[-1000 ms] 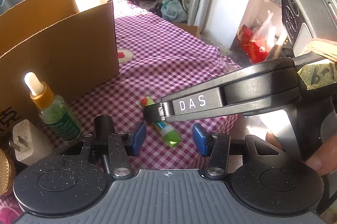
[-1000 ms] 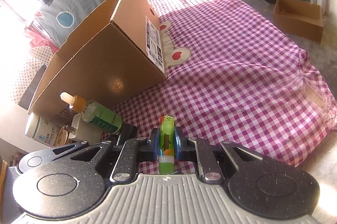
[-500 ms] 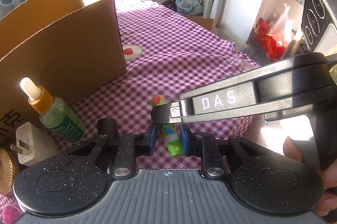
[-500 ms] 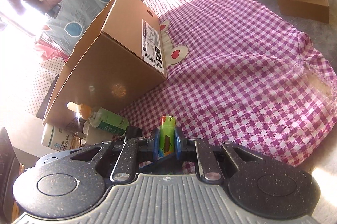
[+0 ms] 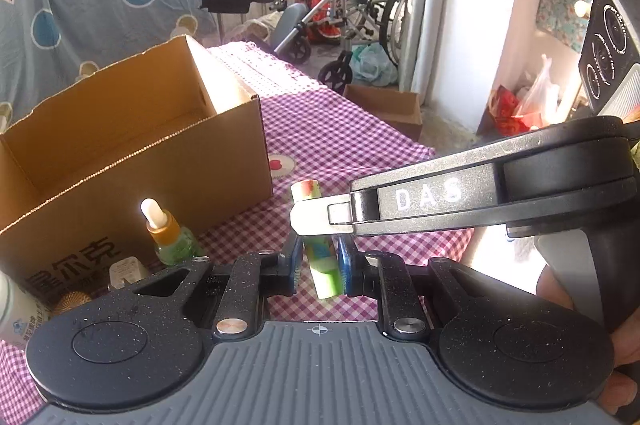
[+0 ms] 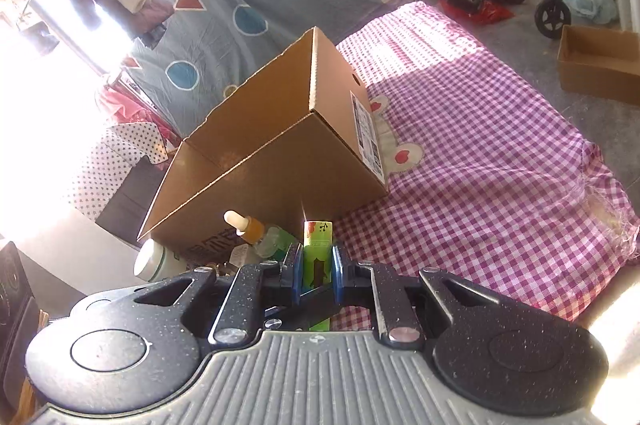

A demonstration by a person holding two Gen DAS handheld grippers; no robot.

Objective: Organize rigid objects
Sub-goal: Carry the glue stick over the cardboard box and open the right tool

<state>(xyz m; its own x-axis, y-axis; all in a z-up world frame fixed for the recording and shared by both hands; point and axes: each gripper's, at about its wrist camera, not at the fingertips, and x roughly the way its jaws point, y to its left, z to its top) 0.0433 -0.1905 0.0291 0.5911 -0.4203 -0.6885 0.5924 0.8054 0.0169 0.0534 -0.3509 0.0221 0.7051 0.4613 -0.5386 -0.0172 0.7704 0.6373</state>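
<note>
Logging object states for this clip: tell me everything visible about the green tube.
The green tube is a small stick with a printed wrapper, red marks near its far end and a paler green near end. Both claws are shut on it: the left claw and the right claw. It points towards the cardboard box.
</note>
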